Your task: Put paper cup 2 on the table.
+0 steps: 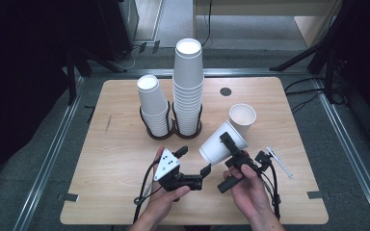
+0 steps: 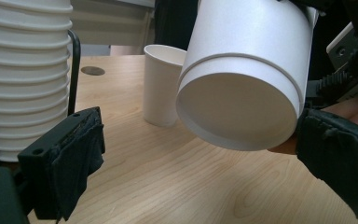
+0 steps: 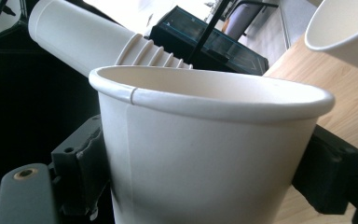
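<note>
We hold the right claw (image 1: pixel 227 144) clamped on a white paper cup (image 1: pixel 220 143); in the right gripper view its two black jaws press the cup's wall from either side, just under the rolled rim (image 3: pixel 205 91). In the high view the cup is lifted off the bench (image 1: pixel 125 159) and tipped over, its bottom turned down and left toward our other hand, its mouth pointing up and right. It hangs over the middle of the bench, a little right of centre.

Our left claw (image 1: pixel 192 160) is spread wide and grips nothing. In the left gripper view the tilted cup's round bottom (image 2: pixel 237 109) hangs between the two jaws and somewhat above them, with the near jaw at lower left well apart from the cup and the far jaw at right close under its edge; whether that jaw touches the cup we cannot tell.

A second single cup (image 1: pixel 242 120) stands upright on the bench just behind the held one, mouth open to the top. Farther back a dark wire holder (image 1: pixel 173 130) carries two stacks of upturned cups side by side: a short stack (image 1: pixel 153 108) on the left and a tall stack (image 1: pixel 188 86) on the right. A small white strip (image 1: pixel 279 161) lies on the bench to the right of our right hand (image 1: pixel 250 190).
</note>
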A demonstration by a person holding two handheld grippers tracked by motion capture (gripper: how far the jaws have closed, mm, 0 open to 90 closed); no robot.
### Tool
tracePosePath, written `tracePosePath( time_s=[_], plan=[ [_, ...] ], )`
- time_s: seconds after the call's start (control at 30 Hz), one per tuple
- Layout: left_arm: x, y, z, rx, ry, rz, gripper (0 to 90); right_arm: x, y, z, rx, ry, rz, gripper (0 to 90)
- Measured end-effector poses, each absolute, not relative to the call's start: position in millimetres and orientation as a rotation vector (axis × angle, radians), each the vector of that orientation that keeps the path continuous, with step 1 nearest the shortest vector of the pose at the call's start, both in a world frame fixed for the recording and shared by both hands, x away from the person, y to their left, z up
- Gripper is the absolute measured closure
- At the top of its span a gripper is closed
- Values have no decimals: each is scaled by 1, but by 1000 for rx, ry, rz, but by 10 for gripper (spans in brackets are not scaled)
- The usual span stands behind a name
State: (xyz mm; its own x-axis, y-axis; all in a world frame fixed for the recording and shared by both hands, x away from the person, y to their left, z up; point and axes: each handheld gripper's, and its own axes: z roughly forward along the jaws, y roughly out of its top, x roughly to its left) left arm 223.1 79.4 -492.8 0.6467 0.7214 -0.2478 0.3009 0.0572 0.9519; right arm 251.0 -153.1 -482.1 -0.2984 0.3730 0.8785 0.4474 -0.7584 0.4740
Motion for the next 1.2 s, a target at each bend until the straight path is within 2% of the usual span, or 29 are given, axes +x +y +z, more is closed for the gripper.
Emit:
tracePosePath(
  time_s=[0.47,1.2],
  plan=[
    [226,85,-492,1538,897,398,15,255,-169,-472,-1877,-1131,-2382,161],
    [232,99,-493,1530,944,429,15,262,-180,-483,-1980,-1613,-2602,161]
  ],
)
